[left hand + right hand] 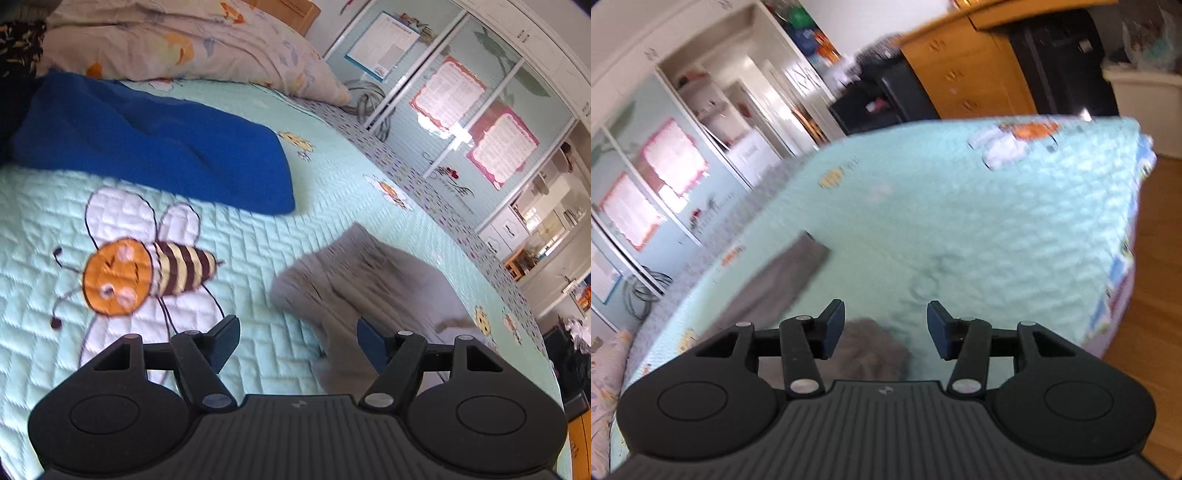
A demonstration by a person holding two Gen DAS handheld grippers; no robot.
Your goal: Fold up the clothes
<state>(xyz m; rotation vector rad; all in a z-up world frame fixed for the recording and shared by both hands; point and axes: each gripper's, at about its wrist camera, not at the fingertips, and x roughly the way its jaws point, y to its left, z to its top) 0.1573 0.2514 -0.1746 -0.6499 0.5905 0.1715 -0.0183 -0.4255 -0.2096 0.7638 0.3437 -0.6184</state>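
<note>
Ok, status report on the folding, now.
Left gripper open, empty. Right gripper open, empty. Grey garment lies on the bed, unheld. Blue garment lies apart; nothing in the way.

1. The bedspread [258, 236] was quilted cloth, matt, with stitched ridges.
2. The grey garment [354, 280] looked like soft, matt cloth.
3. The blue garment [155, 147] was thick, fuzzy cloth.
4. The left gripper [297, 341] was matt black plastic, ribbed.
5. The dresser [964, 81] was smooth wood.
</note>
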